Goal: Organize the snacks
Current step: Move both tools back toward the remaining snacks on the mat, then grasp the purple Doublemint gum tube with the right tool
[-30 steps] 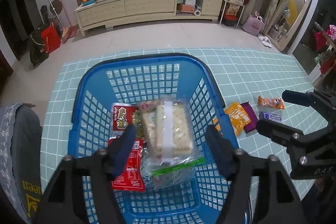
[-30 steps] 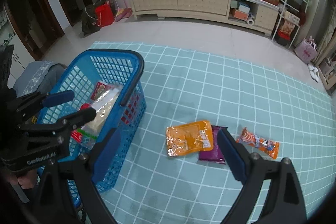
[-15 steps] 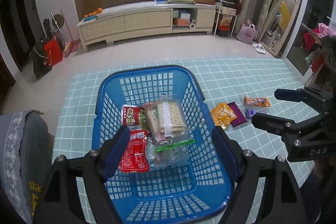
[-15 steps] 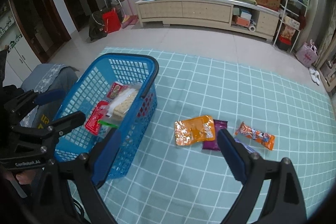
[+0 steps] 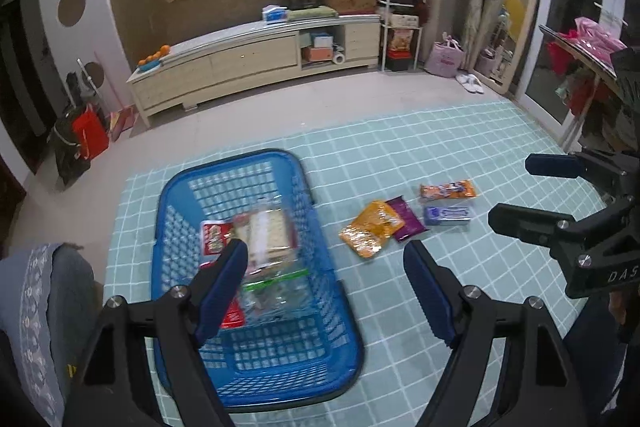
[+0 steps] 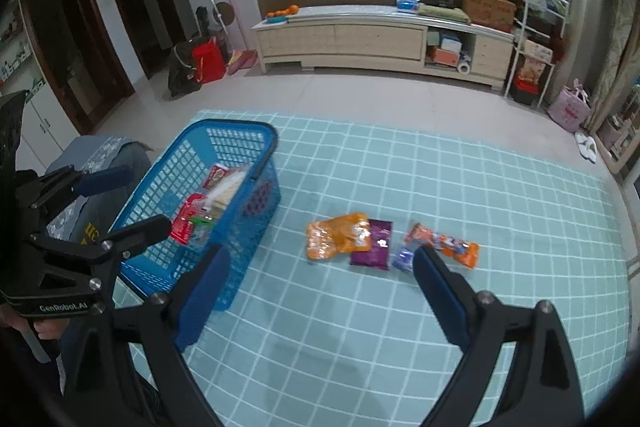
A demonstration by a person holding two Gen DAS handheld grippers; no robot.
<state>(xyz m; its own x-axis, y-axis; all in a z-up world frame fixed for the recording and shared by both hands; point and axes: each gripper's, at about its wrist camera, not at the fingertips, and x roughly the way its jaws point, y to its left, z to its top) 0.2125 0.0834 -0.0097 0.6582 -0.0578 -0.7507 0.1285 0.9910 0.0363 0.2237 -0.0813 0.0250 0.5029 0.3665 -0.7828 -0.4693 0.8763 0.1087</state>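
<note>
Right wrist: teal checked mat [image 6: 400, 327] covers tiled floor [image 6: 340, 91].

I hold my left gripper [image 5: 326, 259] above the blue basket [image 5: 332, 307], angled downward, its jaws spread wide and empty after just opening further. My right gripper [image 6: 322, 267], to the right of that basket, tilts down too, jaws wide and empty.

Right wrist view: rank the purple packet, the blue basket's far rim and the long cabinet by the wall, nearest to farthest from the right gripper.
1. Purple packet: on the checked mat just ahead of the open right gripper, between its fingers.
2. Blue basket's far rim: farther up the mat, to the left.
3. Long cabinet: against the back wall, beyond the bare floor.
</note>
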